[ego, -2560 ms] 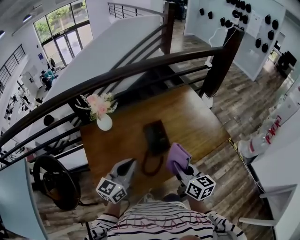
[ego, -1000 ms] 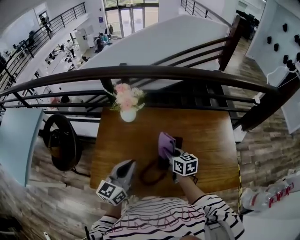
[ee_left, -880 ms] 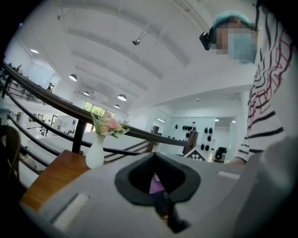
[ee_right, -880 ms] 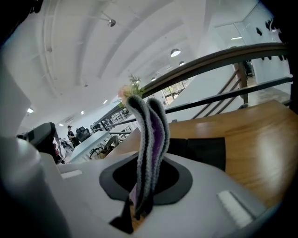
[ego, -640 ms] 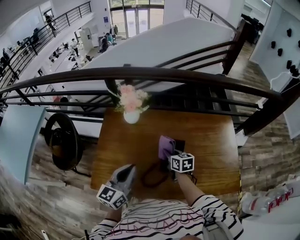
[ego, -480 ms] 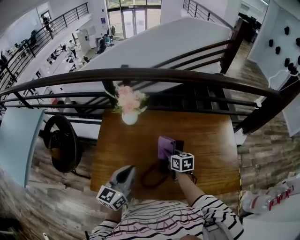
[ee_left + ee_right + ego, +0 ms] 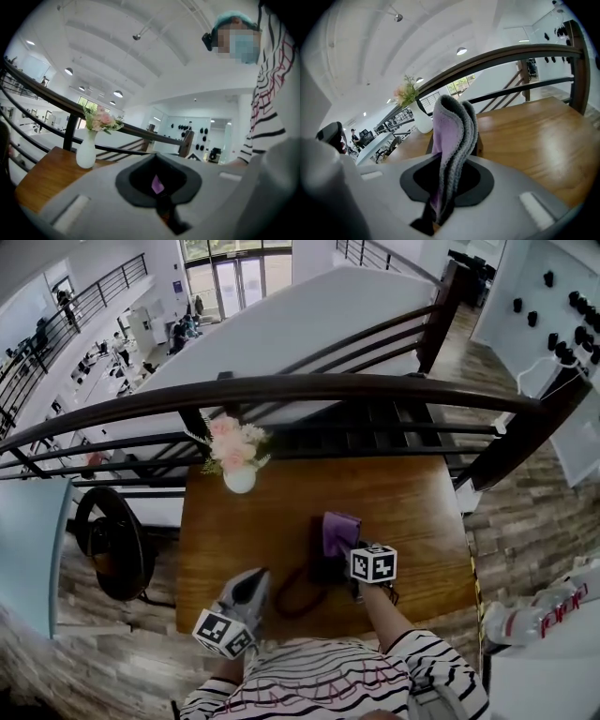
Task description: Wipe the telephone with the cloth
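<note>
**On the table: cloth over the phone**

At the table's [image 7: 412,507] middle sits the black phone [image 7: 319,561], its cord [image 7: 284,601] looping off toward the near edge. My right gripper [image 7: 451,161] is clamped on the folded purple cloth [image 7: 339,532], which stands up out of the jaws in that gripper's view. From the head view the cloth covers the phone's far end. I can't tell whether it presses on the phone.

My left gripper [image 7: 251,577] hangs over the near edge, left of the cord and apart from the phone. Its jaws are together with nothing between them.

A white vase [image 7: 239,480] of pink flowers stands at the far left corner, below the dark railing [image 7: 328,385].
</note>
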The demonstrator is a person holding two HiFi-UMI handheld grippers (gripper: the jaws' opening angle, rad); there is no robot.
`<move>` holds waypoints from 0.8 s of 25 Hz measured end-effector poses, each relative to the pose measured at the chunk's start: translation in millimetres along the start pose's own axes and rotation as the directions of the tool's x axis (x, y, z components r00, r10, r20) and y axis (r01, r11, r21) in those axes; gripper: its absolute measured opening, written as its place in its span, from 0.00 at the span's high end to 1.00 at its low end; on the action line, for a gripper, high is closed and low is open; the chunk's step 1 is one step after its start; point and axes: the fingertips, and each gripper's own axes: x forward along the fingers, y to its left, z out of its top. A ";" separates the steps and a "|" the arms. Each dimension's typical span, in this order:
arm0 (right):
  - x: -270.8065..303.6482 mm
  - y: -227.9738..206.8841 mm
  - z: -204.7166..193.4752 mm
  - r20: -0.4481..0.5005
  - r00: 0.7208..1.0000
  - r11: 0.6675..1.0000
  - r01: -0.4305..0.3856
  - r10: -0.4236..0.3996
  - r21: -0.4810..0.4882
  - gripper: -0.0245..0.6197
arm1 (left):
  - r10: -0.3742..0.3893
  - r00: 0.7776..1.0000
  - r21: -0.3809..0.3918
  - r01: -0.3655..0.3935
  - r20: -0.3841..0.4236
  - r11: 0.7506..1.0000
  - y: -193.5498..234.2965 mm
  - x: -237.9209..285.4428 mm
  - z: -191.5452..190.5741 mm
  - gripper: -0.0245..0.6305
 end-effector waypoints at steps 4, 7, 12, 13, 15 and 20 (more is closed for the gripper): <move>-14.7 -22.9 -0.6 0.014 0.999 0.999 0.049 -0.050 0.021 0.88 | -0.027 1.000 -0.003 0.027 -0.011 1.000 -3.3 10.9 -2.9 0.96; -24.0 -35.4 -2.5 0.022 0.997 0.996 0.079 -0.080 0.032 0.88 | -0.046 0.999 -0.004 0.046 -0.016 0.999 -6.2 16.2 -4.8 0.96; -36.0 -50.0 -7.1 0.028 0.991 0.991 0.128 -0.129 0.043 0.88 | -0.067 0.998 -0.003 0.067 -0.021 0.998 -9.0 18.4 -5.7 0.96; -38.1 -50.6 -8.0 0.031 0.990 0.990 0.133 -0.135 0.047 0.88 | -0.071 0.997 -0.002 0.071 -0.021 0.997 -9.2 17.5 -6.2 0.96; -41.1 -48.0 -8.8 0.044 0.989 0.989 0.136 -0.138 0.052 0.88 | -0.079 0.997 0.003 0.079 -0.023 0.997 -9.8 15.3 -7.8 0.96; -51.9 -21.7 -4.9 0.107 0.989 0.995 0.095 -0.099 0.038 0.88 | -0.089 0.996 0.012 0.089 -0.030 0.996 -15.2 9.0 -6.4 0.96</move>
